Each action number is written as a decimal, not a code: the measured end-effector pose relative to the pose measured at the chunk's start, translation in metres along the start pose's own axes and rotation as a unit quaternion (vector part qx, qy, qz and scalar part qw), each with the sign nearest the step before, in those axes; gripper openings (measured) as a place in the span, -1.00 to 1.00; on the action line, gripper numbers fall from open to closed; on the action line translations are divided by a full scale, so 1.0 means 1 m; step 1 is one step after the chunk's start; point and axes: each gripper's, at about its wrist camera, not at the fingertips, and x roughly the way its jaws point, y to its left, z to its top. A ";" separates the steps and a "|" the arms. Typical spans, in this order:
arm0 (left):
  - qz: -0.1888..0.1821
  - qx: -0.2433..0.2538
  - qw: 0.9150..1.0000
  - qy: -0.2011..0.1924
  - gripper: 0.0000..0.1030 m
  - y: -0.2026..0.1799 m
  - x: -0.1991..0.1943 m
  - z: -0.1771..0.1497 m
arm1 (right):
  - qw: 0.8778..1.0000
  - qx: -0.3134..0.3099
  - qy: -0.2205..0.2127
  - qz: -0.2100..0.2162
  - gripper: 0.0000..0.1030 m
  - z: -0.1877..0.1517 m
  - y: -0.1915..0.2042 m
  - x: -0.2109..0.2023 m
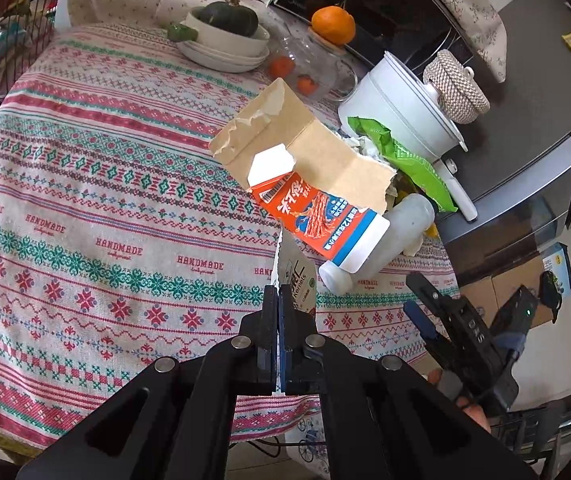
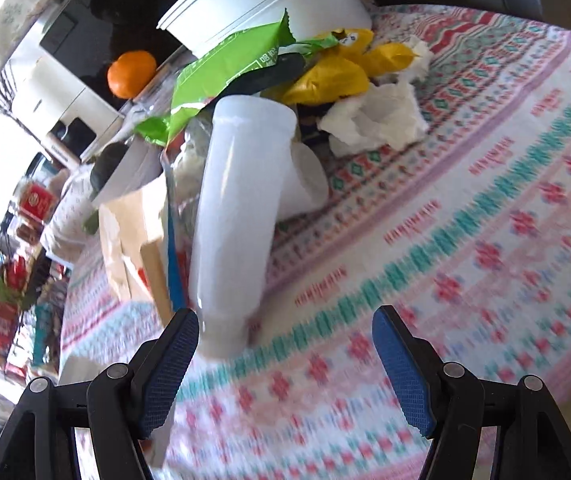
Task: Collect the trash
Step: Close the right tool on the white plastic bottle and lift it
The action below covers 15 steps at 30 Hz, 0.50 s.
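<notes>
My left gripper (image 1: 278,294) is shut on a thin pale snack wrapper (image 1: 297,276), held above the patterned tablecloth (image 1: 105,184). Just beyond lies the trash pile: a torn orange carton with brown cardboard flaps (image 1: 317,216), a white plastic bottle (image 1: 385,240) on its side and a green wrapper (image 1: 405,156). My right gripper (image 2: 285,316) stands open, its left pad close beside the cap end of the bottle (image 2: 241,208), nothing between the pads. Behind the bottle are the green wrapper (image 2: 221,76), a yellow wrapper (image 2: 333,72) and crumpled tissue (image 2: 377,116). The right gripper (image 1: 417,300) also shows off the table's edge.
A white pot (image 1: 401,108) with a woven lid stands behind the pile. Further back are stacked white bowls holding a dark squash (image 1: 225,28), a glass jar topped by an orange (image 1: 332,24) and a microwave (image 1: 385,4). A wire rack (image 1: 1,52) stands at the left.
</notes>
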 end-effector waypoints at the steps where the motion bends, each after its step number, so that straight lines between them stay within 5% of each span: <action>1: -0.001 0.001 1.000 -0.001 -1.00 0.000 0.000 0.001 | 1.000 0.000 -0.002 0.003 0.49 0.005 0.004 0.007; 10: -0.002 0.000 1.000 0.002 -1.00 0.005 0.009 0.009 | 1.000 0.009 0.004 -0.001 0.49 0.032 0.029 0.053; 12: 0.000 0.001 1.000 0.004 -1.00 0.005 0.012 0.011 | 1.000 0.008 0.007 -0.005 0.39 0.033 0.032 0.060; 13: 0.000 0.002 1.000 0.004 -1.00 0.006 0.013 0.011 | 1.000 0.009 0.011 -0.001 0.11 0.032 0.032 0.063; 15: -0.001 0.002 1.000 0.005 -1.00 0.005 0.015 0.012 | 1.000 0.013 0.015 0.005 0.05 0.030 0.031 0.066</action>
